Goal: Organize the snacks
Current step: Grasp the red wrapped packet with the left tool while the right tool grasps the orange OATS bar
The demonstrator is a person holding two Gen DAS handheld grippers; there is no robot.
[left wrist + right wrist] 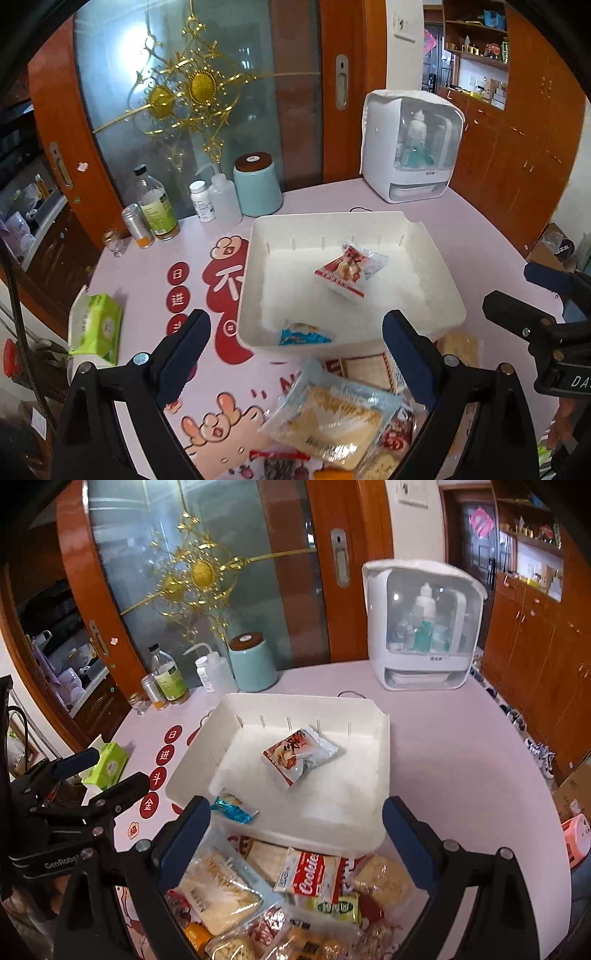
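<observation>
A white plastic bin (436, 254) (382, 760) stands mid-table. In it lie a red and white snack packet (349, 271) (299, 755) and a small blue packet (304, 334) (232, 808) at the near wall. A pile of snack packs (328, 421) (280, 897) lies in front of the bin, with a pale cracker pack (328, 417) and a red Cookies pack (314, 875). My left gripper (295, 358) is open and empty above the pile. My right gripper (295, 838) is open and empty above the pile too. Each shows in the other's view, left (96, 775) and right (517, 291).
A white countertop cabinet (410, 147) (421, 627) stands at the back right. A teal canister (256, 184) (253, 662), bottles (155, 206) and a can (137, 226) line the back left. A green tissue pack (96, 328) (107, 764) lies at the left edge.
</observation>
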